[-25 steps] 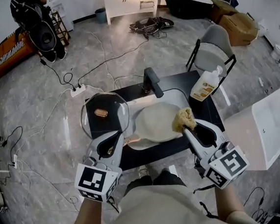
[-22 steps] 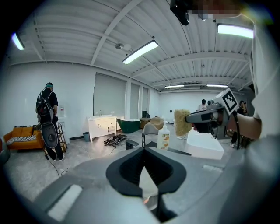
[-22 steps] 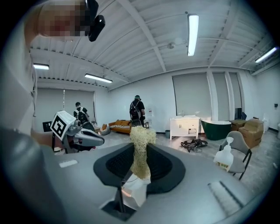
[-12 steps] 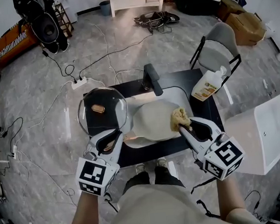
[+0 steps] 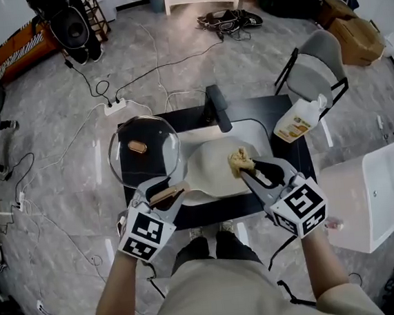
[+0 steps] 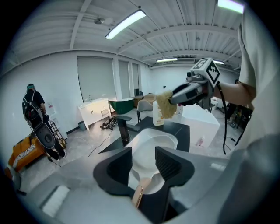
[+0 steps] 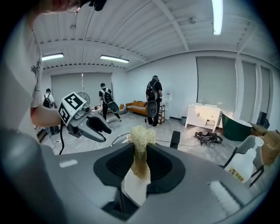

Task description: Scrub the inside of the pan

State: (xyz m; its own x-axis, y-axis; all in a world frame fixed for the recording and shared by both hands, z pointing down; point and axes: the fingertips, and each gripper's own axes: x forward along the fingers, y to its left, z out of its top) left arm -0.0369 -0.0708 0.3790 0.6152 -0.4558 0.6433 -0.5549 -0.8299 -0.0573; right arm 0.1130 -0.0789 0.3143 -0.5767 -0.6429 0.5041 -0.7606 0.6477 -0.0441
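A cream pan (image 5: 212,174) lies in the sink (image 5: 253,128) of a black counter; it also shows past the jaws as pan (image 6: 151,146) and pan (image 7: 133,186). Its wooden handle (image 5: 175,189) points left. My left gripper (image 5: 167,191) sits over that handle (image 6: 139,195); its jaws are opening, with the handle low between them and the pads clear of it. My right gripper (image 5: 244,172) is shut on a tan scrub pad (image 5: 239,160) held above the pan's middle. The scrub pad (image 7: 141,146) stands pinched between the right gripper (image 7: 140,164) jaws.
A glass lid (image 5: 144,151) rests on the counter's left. A black faucet (image 5: 218,108) stands behind the sink, a soap bottle (image 5: 298,123) at the right. A grey chair (image 5: 317,72) and white box (image 5: 380,184) flank the counter; cables cross the floor. People stand far off.
The left gripper's jaws have parted from the pan handle. The right gripper has carried the scrub pad leftward, from the pan's right rim to over its middle.
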